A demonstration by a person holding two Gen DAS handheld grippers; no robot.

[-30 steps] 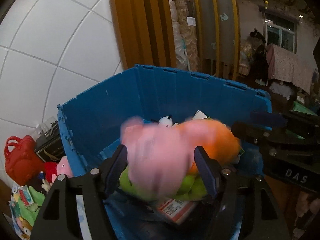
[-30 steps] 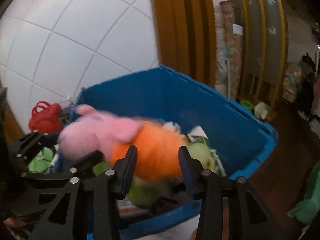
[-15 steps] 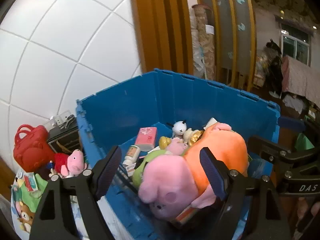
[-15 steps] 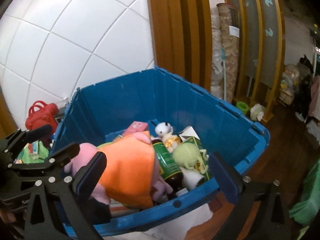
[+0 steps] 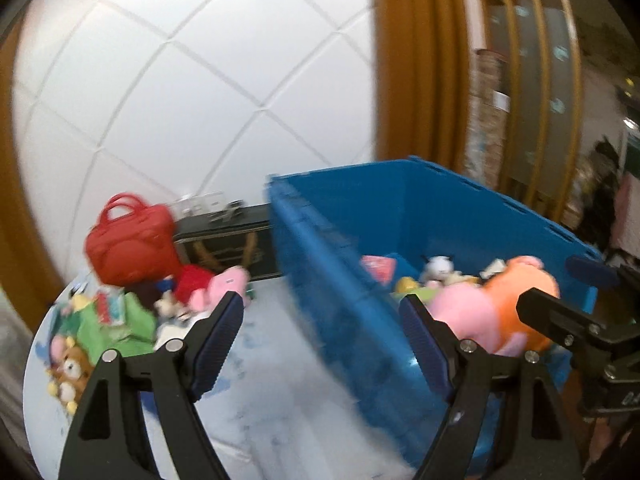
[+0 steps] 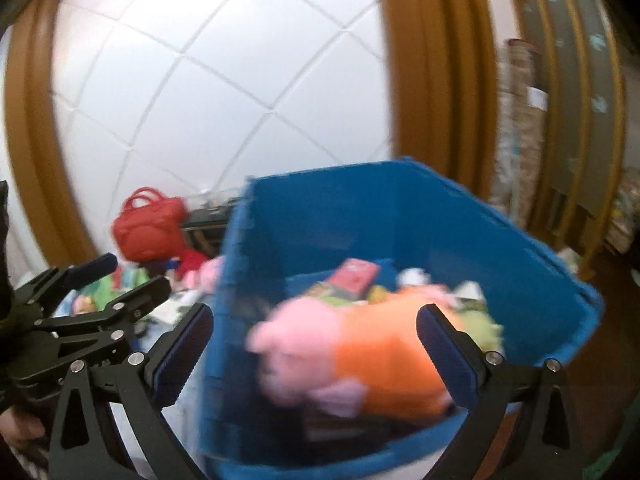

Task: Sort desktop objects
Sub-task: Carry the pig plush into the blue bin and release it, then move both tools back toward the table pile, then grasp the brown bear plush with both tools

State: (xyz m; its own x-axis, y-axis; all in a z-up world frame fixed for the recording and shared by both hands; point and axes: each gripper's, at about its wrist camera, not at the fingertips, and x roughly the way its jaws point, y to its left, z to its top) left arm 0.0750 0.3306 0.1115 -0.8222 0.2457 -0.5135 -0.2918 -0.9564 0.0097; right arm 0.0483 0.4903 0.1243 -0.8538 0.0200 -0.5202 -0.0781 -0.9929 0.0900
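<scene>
A big pink pig plush in an orange dress (image 5: 496, 304) lies in the blue crate (image 5: 344, 248), on top of other toys; it also shows in the right wrist view (image 6: 360, 344), inside the crate (image 6: 360, 216). My left gripper (image 5: 320, 344) is open and empty, above the table at the crate's left wall. My right gripper (image 6: 316, 352) is open and empty, in front of the crate. Each gripper shows in the other's view: the right one (image 5: 576, 312), the left one (image 6: 92, 292).
A red handbag (image 5: 128, 240), a small pig plush (image 5: 224, 288), a green packet (image 5: 116, 320) and a bear toy (image 5: 68, 368) lie on the white table (image 5: 272, 392) left of the crate. A black box (image 5: 228, 240) stands by the tiled wall.
Both grippers let go of the big pig plush, which dropped into the crate. Both opened wide, pulled back and swung left, bringing the table's left side into view.
</scene>
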